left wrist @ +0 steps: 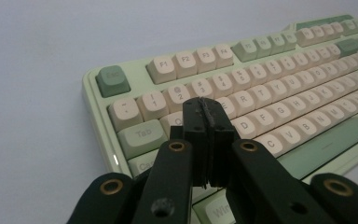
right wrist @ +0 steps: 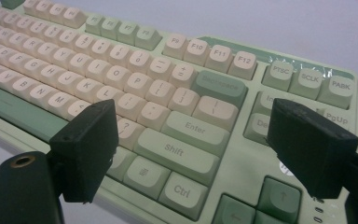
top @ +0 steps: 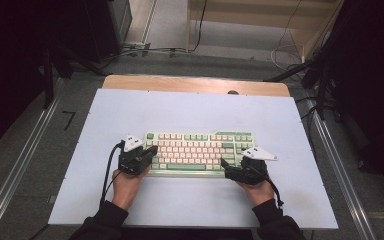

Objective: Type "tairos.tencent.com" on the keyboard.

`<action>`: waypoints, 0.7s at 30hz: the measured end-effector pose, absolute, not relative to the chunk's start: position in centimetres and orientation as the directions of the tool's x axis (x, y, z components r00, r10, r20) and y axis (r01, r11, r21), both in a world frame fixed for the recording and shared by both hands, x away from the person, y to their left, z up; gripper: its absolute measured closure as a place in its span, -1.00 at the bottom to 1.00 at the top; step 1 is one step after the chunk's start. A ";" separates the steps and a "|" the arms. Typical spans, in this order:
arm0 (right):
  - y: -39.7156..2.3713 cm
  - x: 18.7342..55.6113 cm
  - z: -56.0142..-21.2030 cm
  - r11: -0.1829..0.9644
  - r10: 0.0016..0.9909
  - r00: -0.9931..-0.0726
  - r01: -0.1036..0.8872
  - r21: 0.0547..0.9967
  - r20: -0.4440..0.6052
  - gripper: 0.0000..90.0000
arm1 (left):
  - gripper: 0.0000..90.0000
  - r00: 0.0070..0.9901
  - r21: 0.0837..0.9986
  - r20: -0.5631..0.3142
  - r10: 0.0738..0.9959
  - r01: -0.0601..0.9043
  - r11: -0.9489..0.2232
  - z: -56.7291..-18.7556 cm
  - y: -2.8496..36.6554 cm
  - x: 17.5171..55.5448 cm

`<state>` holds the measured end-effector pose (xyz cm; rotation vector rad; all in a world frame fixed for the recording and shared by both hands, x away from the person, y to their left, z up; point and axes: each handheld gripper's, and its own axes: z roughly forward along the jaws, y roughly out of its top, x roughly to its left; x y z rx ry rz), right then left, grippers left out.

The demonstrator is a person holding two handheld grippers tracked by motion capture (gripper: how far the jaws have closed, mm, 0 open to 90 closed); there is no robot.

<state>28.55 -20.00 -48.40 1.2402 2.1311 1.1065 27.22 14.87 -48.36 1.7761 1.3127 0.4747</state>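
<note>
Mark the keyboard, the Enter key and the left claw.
keyboard (top: 200,150), high view, middle of the key field.
Enter key (right wrist: 195,128), right gripper view, top of the keycap.
left claw (left wrist: 208,116), left gripper view, seam between its shut tips.

Green-cream keyboard (top: 200,150) flat, near table's front.

keyboard (left wrist: 270,93) right end cropped, far keys blurred
</note>
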 end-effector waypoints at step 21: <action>-20.1 28.5 -48.5 0.279 0.865 -0.501 0.518 0.809 0.022 -0.67 | 1.00 0.397 0.776 -0.176 0.901 0.619 -0.121 -49.5 14.0 28.3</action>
